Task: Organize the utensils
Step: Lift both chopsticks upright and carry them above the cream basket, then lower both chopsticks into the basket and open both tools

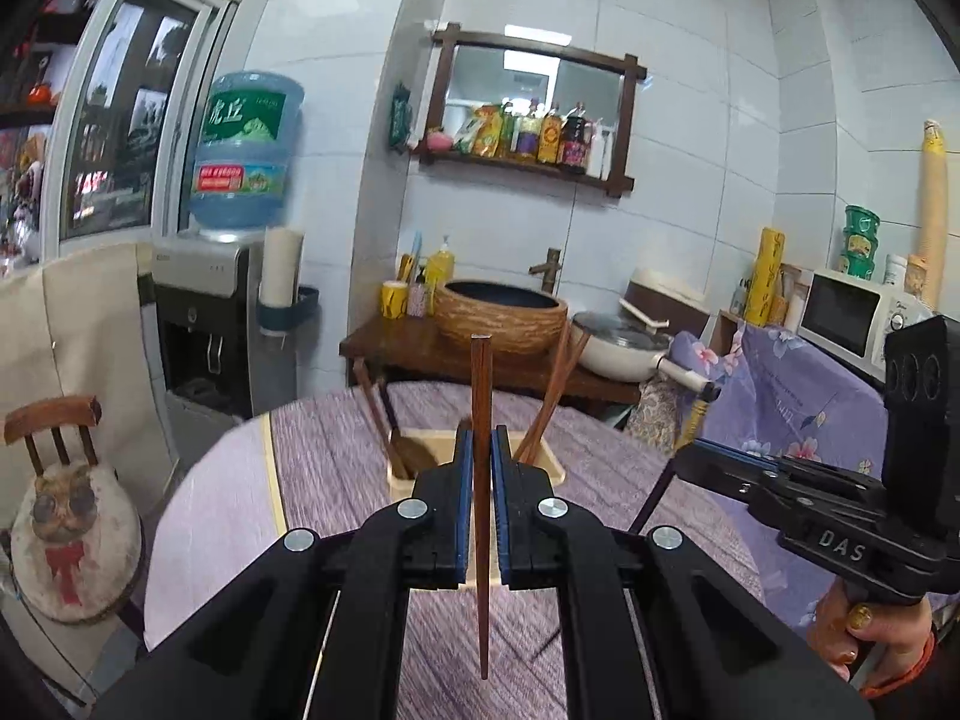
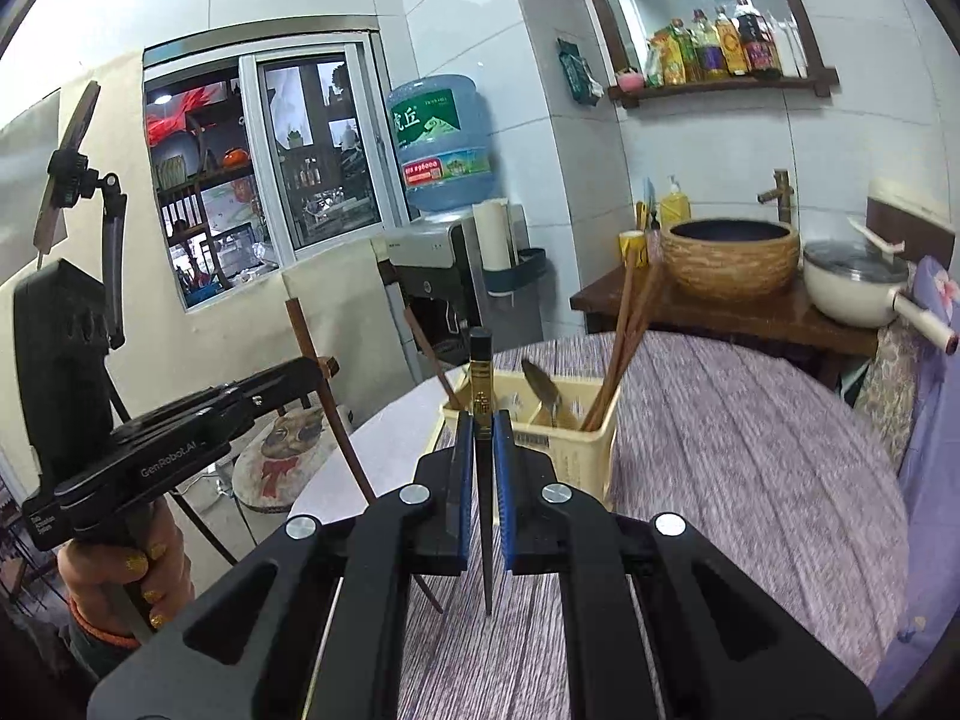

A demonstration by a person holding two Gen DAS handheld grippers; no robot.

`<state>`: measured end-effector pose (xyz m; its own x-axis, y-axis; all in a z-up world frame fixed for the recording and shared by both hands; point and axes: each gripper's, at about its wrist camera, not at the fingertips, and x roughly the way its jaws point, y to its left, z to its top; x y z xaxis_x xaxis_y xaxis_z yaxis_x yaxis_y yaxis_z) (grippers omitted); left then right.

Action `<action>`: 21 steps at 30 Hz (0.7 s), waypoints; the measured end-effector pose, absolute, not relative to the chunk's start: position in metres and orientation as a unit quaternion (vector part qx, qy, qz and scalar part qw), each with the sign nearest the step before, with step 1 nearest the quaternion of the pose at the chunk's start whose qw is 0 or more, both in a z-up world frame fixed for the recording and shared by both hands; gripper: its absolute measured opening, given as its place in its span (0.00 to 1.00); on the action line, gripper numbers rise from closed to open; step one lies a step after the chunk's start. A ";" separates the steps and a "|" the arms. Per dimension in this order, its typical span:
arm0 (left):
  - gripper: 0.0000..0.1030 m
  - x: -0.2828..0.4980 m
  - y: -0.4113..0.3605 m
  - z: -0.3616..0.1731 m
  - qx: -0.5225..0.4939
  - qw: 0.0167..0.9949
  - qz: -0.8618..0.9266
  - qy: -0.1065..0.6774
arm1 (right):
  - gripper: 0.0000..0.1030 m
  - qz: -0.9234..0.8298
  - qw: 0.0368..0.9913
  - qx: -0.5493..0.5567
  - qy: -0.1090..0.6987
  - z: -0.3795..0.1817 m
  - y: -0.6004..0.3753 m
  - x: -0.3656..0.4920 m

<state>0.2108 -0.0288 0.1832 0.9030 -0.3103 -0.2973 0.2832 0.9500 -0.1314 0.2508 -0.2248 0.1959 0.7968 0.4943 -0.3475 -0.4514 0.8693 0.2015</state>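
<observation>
In the left wrist view my left gripper point(image 1: 480, 438) is shut on a brown wooden chopstick point(image 1: 480, 384) that stands upright, its tip hanging above the table. Right behind it sits a cream utensil holder point(image 1: 549, 468) with brown chopsticks point(image 1: 555, 387) leaning in its right part. My right gripper point(image 2: 480, 426) is shut on an upright black chopstick point(image 2: 480, 372) with a gold band, in front of the holder point(image 2: 576, 444). A metal spoon point(image 2: 540, 390) and more chopsticks point(image 2: 624, 342) stand in the holder. Each gripper shows in the other's view: right gripper point(image 1: 681, 456), left gripper point(image 2: 327, 367).
A round table with purple striped cloth point(image 2: 750, 450) carries the holder. Behind it stand a wooden stand with a basin point(image 1: 501, 315), a white pan point(image 1: 621, 348) and a water dispenser point(image 1: 207, 324). A chair with a cushion point(image 1: 66, 540) is at the left, a microwave point(image 1: 852, 315) at the right.
</observation>
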 end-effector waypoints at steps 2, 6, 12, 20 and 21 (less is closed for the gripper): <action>0.07 0.218 -0.030 0.200 -0.036 0.975 -0.159 0.150 | 0.08 0.251 0.947 0.051 0.192 0.215 -0.224 0.260; 0.07 0.239 -0.031 0.239 -0.038 0.977 -0.162 0.132 | 0.08 0.247 0.952 0.050 0.174 0.251 -0.223 0.278; 0.07 0.274 -0.031 0.271 -0.049 0.982 -0.139 0.115 | 0.08 0.208 0.968 0.038 0.137 0.290 -0.217 0.310; 0.07 0.318 -0.034 0.243 -0.045 0.985 -0.103 0.132 | 0.08 0.179 0.974 0.016 0.141 0.261 -0.206 0.349; 0.07 0.321 -0.035 0.235 -0.043 0.985 -0.099 0.136 | 0.08 0.177 0.973 0.015 0.146 0.253 -0.204 0.352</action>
